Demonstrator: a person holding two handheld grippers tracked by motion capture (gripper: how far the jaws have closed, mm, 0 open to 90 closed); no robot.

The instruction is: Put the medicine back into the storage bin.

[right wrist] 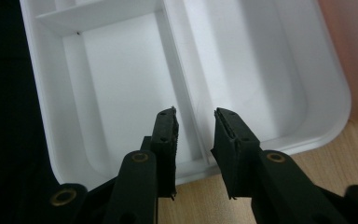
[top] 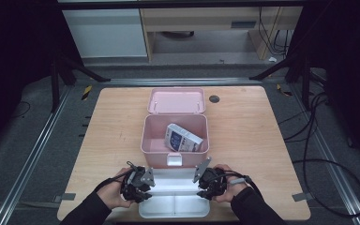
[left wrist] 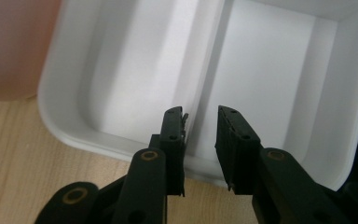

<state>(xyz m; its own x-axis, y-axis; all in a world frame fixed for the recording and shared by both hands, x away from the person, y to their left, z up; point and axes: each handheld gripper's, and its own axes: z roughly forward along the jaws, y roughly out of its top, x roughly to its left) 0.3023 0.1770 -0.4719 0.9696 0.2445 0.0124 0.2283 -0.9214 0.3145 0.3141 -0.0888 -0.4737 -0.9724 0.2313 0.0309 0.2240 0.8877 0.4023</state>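
A white divided tray (top: 174,207) lies at the table's front edge, just before an open pink box (top: 143,140) with its lid (top: 176,101) folded back. A white and blue packet (top: 183,138) leans inside the box. My left gripper (top: 145,192) is at the tray's left end and my right gripper (top: 204,190) is at its right end. In the left gripper view the gripper (left wrist: 200,133) stands astride the tray's (left wrist: 270,70) rim where the inner divider meets it, with gaps at both pads. The right gripper (right wrist: 196,133) straddles the tray's (right wrist: 121,79) rim and divider the same way.
The pink box shows as a blurred wall in the left gripper view (left wrist: 9,46) and in the right gripper view (right wrist: 354,46). A dark round grommet (top: 214,99) sits at the table's back. Cables (top: 318,154) lie on the floor to the right. Bare wood lies either side of the box.
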